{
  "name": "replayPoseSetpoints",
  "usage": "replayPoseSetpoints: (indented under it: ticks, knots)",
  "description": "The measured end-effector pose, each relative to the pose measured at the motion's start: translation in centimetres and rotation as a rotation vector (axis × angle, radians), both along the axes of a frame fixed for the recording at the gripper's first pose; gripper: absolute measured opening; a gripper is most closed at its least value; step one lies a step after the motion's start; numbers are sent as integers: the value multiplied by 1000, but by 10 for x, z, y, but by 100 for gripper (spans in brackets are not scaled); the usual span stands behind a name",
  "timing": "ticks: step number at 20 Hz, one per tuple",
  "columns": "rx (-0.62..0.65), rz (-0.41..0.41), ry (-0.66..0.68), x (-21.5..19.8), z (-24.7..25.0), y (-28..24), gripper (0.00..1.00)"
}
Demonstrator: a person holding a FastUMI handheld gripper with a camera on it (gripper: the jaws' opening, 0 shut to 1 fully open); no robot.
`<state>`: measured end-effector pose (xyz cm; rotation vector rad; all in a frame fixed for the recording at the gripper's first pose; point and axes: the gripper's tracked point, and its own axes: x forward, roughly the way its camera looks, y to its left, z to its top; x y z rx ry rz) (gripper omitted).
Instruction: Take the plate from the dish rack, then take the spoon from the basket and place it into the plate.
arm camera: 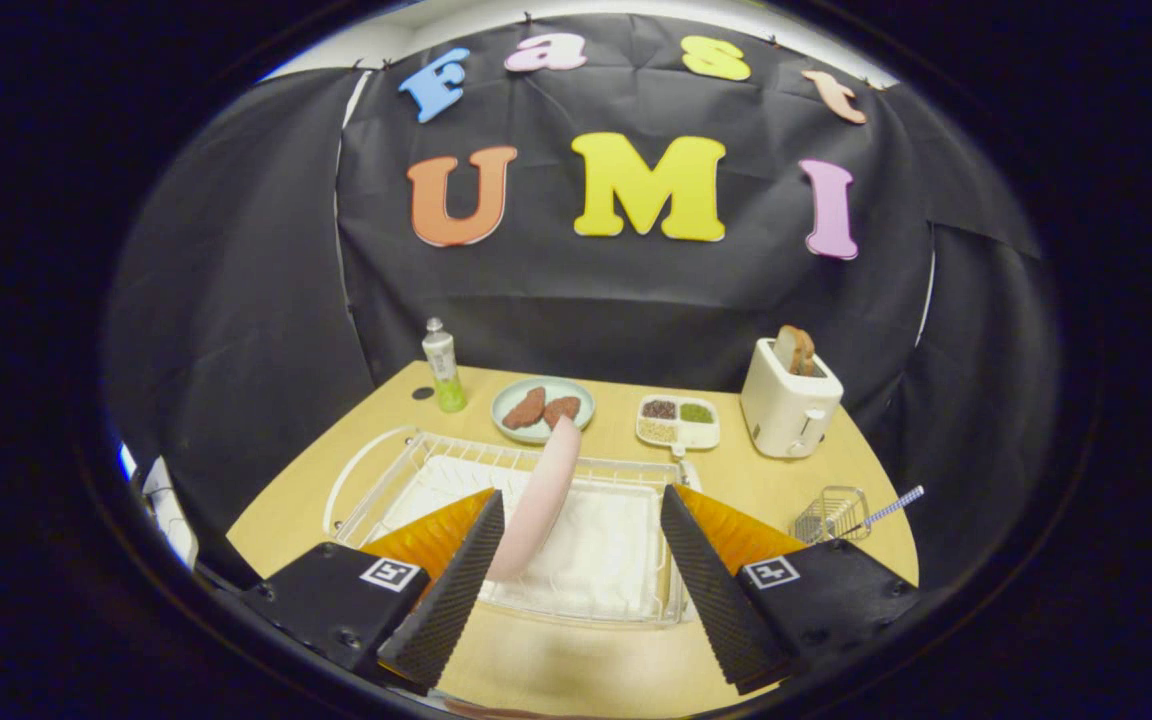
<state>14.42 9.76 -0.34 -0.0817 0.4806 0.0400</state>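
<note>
- Here the gripper (pixel 581 520) is held wide open over the near side of the dish rack (pixel 436 462), nothing clasped.
- The pink plate (pixel 539 498) is seen standing on edge in the dish rack, between the fingers, close to the left finger (pixel 456 585); contact cannot be told.
- The spoon (pixel 886 510) is seen leaning out of the small wire basket (pixel 833 514), on the bench (pixel 756 480) right of the dish rack.

The gripper (pixel 576 570) hangs wide open over the dish rack (pixel 636 470); the pink plate (pixel 541 500) stands on edge between its fingers, near the left one.
</note>
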Motion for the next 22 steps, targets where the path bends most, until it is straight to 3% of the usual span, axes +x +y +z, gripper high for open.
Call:
replayPoseSetpoints:
  ticks: [3, 6, 10, 14, 18, 20, 22]
  knots:
    - [-42, -37, 111, 29, -3, 13, 100]
    - [-84, -134, 253, 53, -10, 11, 94]
    - [-125, -226, 389, 73, -16, 7, 80]
    - [-100, -236, 485, 82, -34, 1, 72]
    - [-19, -187, 573, 82, -54, 15, 66]
    - [-7, -161, 609, 78, -61, 25, 56]
    - [-32, -187, 605, 75, -63, 26, 44]
